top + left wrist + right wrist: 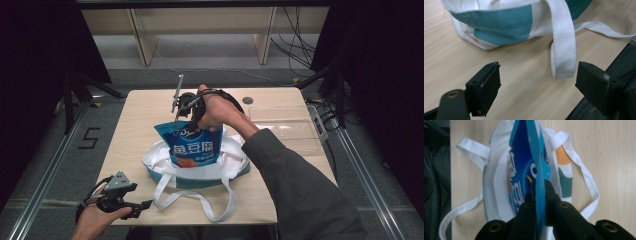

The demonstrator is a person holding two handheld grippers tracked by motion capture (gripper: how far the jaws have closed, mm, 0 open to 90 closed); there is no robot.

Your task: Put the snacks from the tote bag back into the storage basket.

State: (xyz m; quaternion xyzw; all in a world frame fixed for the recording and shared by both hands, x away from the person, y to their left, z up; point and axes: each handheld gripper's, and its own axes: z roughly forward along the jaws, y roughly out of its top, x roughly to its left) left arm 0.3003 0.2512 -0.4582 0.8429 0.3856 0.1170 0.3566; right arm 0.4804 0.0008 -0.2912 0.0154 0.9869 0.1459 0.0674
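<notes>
Black jaws of the right gripper pinch the blue snack bag's top edge, hanging it above the white tote for packing. At seven o'clock, the left gripper waits, jaws wide.

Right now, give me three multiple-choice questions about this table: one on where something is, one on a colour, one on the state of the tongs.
1. Where is the blue snack pouch?
A. standing in the mouth of the white tote bag
B. flat on the floor
C. on the shelf behind the table

2. What colour is the band on the tote bag?
A. red
B. teal
C. black

3. How do the left tongs stand?
A. clamped on the pouch
C. clamped on the bag strap
B. open, holding nothing

Answers: 1 A, the high view shows the pouch upright in the bag's opening, its top edge clamped by the right tongs. 2 B, the left gripper view shows teal. 3 B, the jaws stand apart over the wood.
</notes>
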